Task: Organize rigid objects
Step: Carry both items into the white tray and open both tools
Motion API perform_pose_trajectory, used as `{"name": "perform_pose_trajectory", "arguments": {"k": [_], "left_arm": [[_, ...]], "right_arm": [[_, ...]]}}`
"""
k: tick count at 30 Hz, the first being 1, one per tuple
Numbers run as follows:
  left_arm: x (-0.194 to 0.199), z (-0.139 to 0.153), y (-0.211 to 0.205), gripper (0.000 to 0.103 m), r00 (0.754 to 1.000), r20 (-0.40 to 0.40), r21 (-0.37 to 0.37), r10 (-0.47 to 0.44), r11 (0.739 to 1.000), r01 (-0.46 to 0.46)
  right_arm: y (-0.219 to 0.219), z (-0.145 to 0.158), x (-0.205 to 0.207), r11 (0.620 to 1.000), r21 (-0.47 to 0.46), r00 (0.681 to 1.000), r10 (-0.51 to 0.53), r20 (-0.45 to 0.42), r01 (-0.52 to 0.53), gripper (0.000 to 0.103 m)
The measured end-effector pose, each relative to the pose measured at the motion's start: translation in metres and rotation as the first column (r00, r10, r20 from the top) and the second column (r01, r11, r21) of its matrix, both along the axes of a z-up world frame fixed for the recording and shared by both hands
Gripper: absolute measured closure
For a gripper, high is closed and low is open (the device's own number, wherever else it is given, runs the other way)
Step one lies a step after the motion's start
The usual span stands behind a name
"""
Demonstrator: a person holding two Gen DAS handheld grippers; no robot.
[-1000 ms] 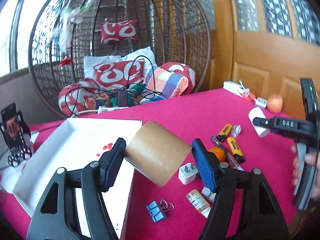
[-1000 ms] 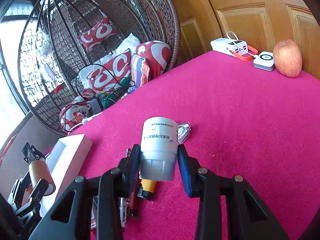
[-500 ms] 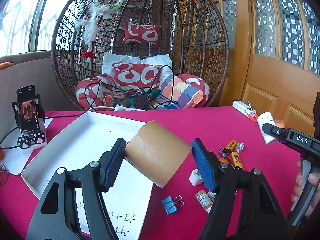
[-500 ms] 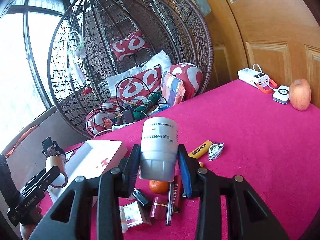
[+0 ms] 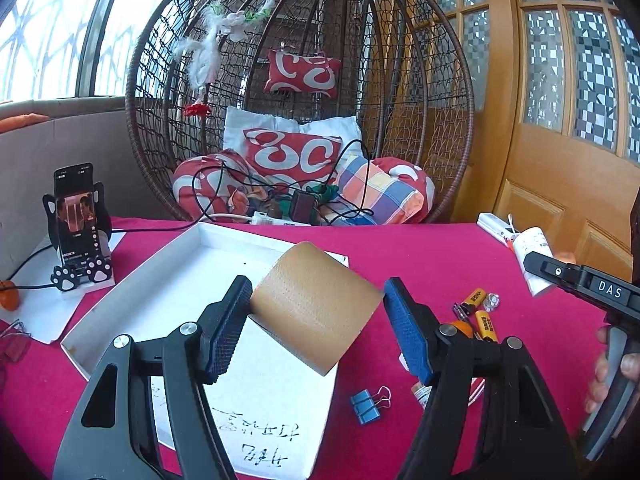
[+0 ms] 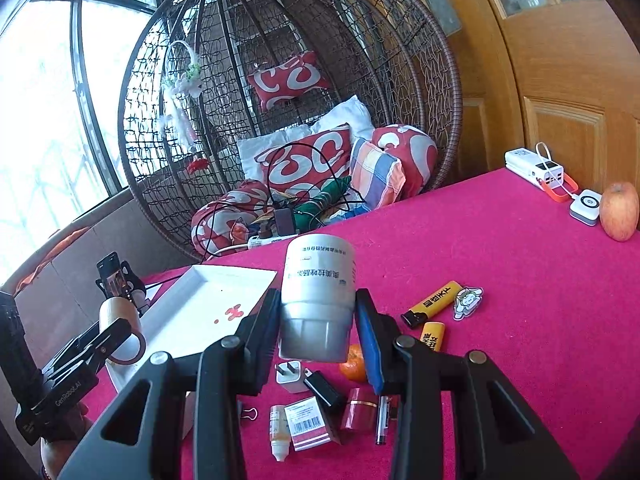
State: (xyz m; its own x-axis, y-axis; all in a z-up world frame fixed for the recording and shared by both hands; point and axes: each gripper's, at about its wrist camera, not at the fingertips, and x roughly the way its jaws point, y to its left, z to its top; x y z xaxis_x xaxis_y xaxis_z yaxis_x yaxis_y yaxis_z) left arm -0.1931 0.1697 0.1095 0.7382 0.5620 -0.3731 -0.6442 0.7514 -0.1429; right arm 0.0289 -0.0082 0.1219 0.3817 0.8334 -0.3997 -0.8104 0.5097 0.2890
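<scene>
My left gripper (image 5: 316, 320) is shut on a tan roll of tape (image 5: 316, 312), held in the air above the near right part of a white tray (image 5: 160, 280). My right gripper (image 6: 318, 328) is shut on a white plastic bottle (image 6: 318, 300), bottom toward the camera, held above a cluster of small items. In the right wrist view the tray (image 6: 200, 304) lies to the left of the bottle, and the tape roll (image 6: 120, 320) shows at far left. In the left wrist view the bottle (image 5: 534, 256) shows at the right edge.
On the pink table lie yellow lighters (image 6: 432, 304), an orange (image 6: 354, 364), a white plug (image 6: 290, 376), a blue binder clip (image 5: 366, 404), an apple (image 6: 618, 212) and a power bank (image 6: 534, 168). A phone on a stand (image 5: 76, 228) is left of the tray. A wicker chair (image 5: 300, 100) stands behind.
Both grippers have lifted and moved left toward the tray with their loads. Both views have rolled nearer to level, and more of the tray now shows.
</scene>
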Motion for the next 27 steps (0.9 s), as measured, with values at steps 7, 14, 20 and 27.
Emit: {"name": "perform_pose_trajectory", "arguments": {"k": [7, 14, 20, 27], "left_arm": [[-0.013, -0.004, 0.008, 0.034, 0.999, 0.009, -0.018, 0.035, 0.999, -0.035], [-0.024, -0.009, 0.019, 0.034, 0.997, 0.002, -0.035, 0.080, 0.996, -0.079], [-0.037, -0.014, 0.031, 0.034, 0.993, 0.005, -0.063, 0.118, 0.991, -0.118], [-0.045, -0.019, 0.043, 0.034, 0.989, -0.003, -0.092, 0.148, 0.985, -0.148]], "right_arm": [[0.020, 0.005, -0.019, 0.998, -0.019, 0.998, 0.068, 0.015, -0.068, 0.066], [0.043, 0.015, -0.039, 0.991, -0.036, 0.990, 0.134, 0.047, -0.132, 0.066], [0.066, 0.018, -0.055, 0.980, -0.056, 0.979, 0.196, 0.054, -0.193, 0.066], [0.098, 0.012, -0.069, 0.959, -0.103, 0.963, 0.267, 0.015, -0.265, 0.066]]}}
